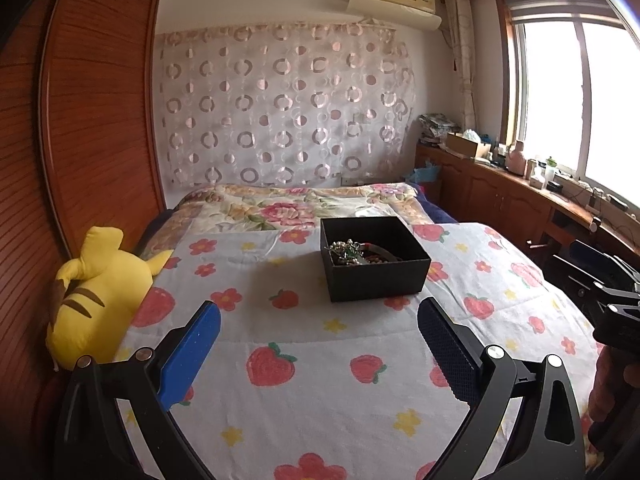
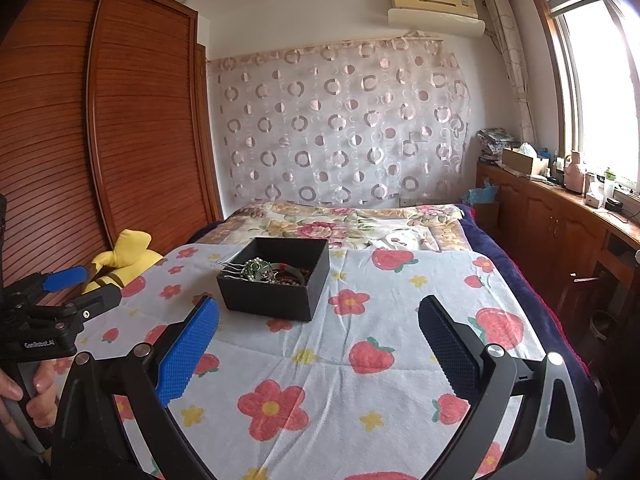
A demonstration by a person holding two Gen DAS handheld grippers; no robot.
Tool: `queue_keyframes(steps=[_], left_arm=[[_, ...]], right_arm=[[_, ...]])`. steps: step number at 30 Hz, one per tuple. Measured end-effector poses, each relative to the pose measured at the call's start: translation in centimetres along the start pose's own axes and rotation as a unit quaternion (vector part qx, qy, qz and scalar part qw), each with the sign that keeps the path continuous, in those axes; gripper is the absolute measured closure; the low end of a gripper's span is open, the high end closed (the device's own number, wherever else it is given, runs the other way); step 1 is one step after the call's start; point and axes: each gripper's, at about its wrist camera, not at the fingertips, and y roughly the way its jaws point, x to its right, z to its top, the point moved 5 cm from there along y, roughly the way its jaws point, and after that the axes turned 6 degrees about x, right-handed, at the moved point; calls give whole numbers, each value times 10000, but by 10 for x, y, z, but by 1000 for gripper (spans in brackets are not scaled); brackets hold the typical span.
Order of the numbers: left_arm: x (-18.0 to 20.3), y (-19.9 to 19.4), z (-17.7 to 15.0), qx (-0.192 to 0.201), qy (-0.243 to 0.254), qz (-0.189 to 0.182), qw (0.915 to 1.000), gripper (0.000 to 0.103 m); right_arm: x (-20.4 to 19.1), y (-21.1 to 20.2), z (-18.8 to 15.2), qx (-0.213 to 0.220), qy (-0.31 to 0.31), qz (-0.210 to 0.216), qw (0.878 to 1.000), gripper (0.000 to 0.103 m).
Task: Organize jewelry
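A black box [image 2: 276,288] sits on the strawberry-print bedspread [image 2: 360,392], with the jewelry [image 2: 266,272] heaped together inside it. The left gripper [image 1: 319,334] and right gripper [image 2: 319,330] both hover short of the box, jaws spread wide and empty. This fits either a pile waiting to be sorted or pieces already gathered away, so the step stays unsettled.
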Motion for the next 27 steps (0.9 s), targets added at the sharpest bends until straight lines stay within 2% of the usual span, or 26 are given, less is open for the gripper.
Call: queue_keyframes(steps=[12, 27], left_arm=[[2, -9, 6, 154, 12, 10, 9999, 8], [2, -10, 5, 161, 12, 12, 9999, 8]], right_arm=[[7, -3, -1, 28, 1, -116, 9999, 2], [6, -7, 3, 79, 17, -151, 9999, 2]])
